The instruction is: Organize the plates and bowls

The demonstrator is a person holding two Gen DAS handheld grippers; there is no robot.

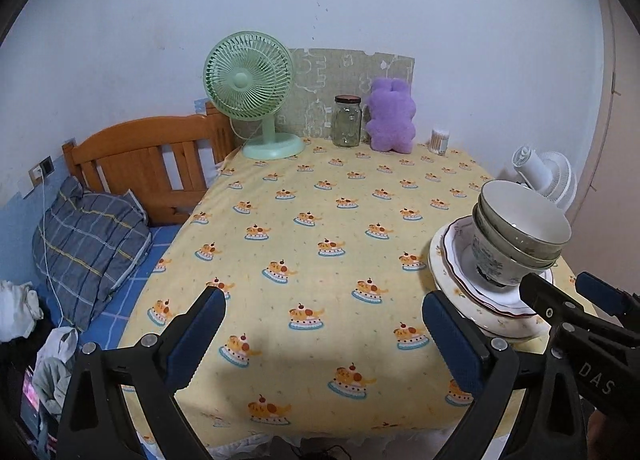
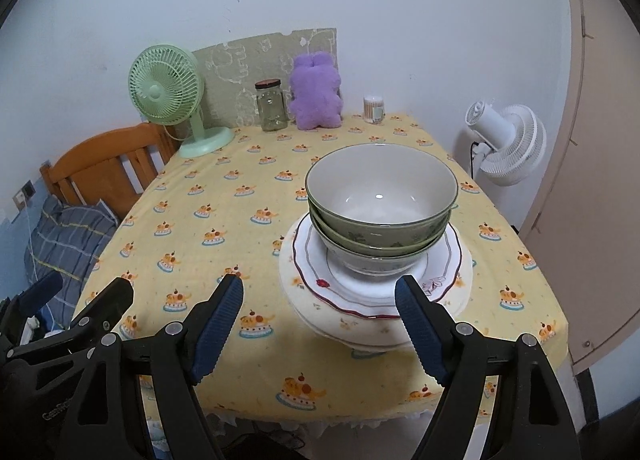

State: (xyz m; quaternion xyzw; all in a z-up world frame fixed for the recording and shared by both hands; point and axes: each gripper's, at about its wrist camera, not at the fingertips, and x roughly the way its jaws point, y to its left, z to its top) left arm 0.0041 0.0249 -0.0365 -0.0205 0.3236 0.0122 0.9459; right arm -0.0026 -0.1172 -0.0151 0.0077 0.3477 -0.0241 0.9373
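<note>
Stacked green-rimmed bowls (image 2: 380, 211) sit nested on a stack of plates (image 2: 360, 312): a white plate with a red scalloped rim on top of cream floral plates. The stack stands on the yellow tablecloth (image 2: 224, 219) near the front right. My right gripper (image 2: 320, 320) is open and empty, just in front of the stack. My left gripper (image 1: 324, 324) is open and empty over bare cloth, left of the stack. In the left wrist view the bowls (image 1: 520, 232) and plates (image 1: 472, 300) are at the right, with the right gripper (image 1: 560, 296) beside them.
At the table's back stand a green fan (image 1: 252, 91), a glass jar (image 1: 347, 121), a purple plush toy (image 1: 390, 115) and a small cotton-swab container (image 1: 439, 141). A wooden bed (image 1: 144, 163) with a plaid pillow is left. A white fan (image 2: 508, 143) stands right.
</note>
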